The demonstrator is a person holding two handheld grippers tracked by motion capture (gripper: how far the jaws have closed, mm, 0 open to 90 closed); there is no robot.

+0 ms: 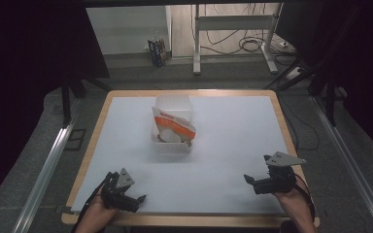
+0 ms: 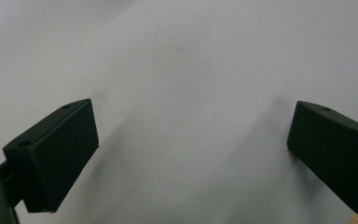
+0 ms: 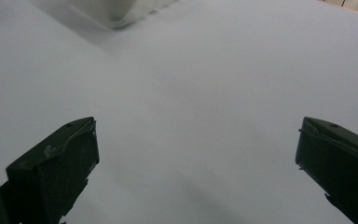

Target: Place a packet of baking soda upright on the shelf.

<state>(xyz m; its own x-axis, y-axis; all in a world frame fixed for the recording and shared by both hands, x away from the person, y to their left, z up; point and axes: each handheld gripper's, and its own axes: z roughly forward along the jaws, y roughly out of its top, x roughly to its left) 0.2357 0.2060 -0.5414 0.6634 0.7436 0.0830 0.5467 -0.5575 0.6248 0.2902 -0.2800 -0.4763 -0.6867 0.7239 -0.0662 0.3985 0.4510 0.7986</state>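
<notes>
Table: a white-topped, wood-edged table (image 1: 223,160) is seen.
Container: a clear plastic tub (image 1: 173,127) stands mid-table, with an orange-and-white packet (image 1: 174,125) leaning inside.
Left gripper (image 1: 135,200): jaws are spread wide, nothing held, near the front edge.
Right gripper (image 1: 248,179): likewise spread, empty, well apart from the tub.
Progress: nothing is judged begun; the tub is untouched.
</notes>
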